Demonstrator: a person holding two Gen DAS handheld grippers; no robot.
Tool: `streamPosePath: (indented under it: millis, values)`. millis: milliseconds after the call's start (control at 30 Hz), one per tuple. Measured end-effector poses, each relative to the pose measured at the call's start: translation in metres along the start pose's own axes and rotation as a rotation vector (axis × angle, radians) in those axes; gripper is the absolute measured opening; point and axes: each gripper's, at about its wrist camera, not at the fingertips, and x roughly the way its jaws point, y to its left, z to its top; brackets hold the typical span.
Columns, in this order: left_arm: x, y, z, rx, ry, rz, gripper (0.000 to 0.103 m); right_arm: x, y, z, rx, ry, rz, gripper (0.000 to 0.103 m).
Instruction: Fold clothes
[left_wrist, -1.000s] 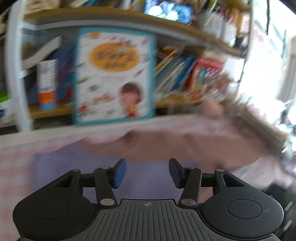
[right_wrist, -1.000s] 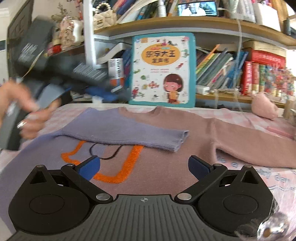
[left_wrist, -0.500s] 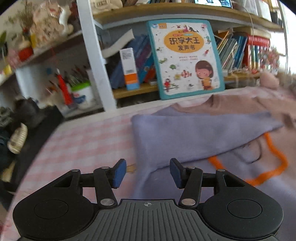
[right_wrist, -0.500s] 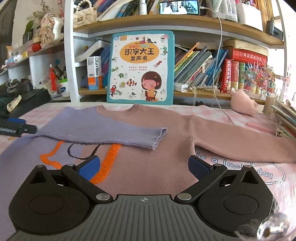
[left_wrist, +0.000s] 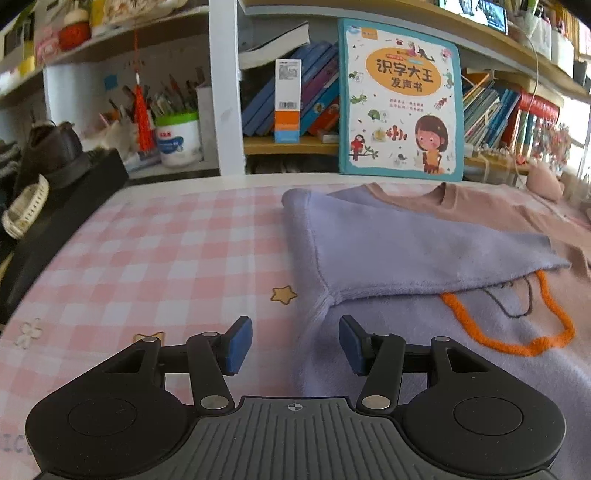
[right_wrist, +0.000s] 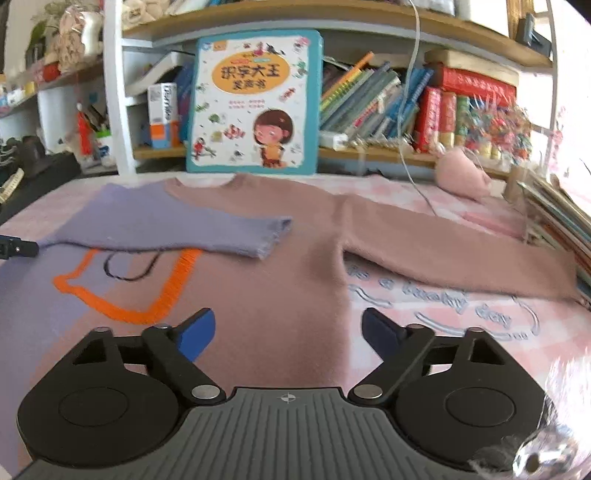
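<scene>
— Since a moment back, what had shifted?
— Left gripper (left_wrist: 294, 345) had swung from the shelves down to the sweater's (right_wrist: 280, 280) left edge, jaws parted, grasping nothing. Right gripper (right_wrist: 286, 332) hung released over the hem.
— Where did the sweater lie?
— Flat on the checked table (left_wrist: 166, 258), collar away from both grippers. One purple sleeve (right_wrist: 177, 229) lay folded across the chest; one brown sleeve (right_wrist: 461, 254) stretched out rightward, nearer the right gripper.
— Beyond?
— One picture book (right_wrist: 255, 103) against the shelves.
</scene>
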Motion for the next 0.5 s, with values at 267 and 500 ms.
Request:
streamPosePath:
  millis: [267, 500]
  values:
    - [0.012, 0.008, 0.003, -0.038, -0.003, -0.05, 0.048, 0.004, -0.011, -0.002, 0.056, 0.054, 0.004, 0.039]
    - [0.022, 0.015, 0.006, -0.07, -0.006, -0.094, 0.014, 0.012, -0.005, 0.002, 0.081, 0.043, 0.037, 0.015]
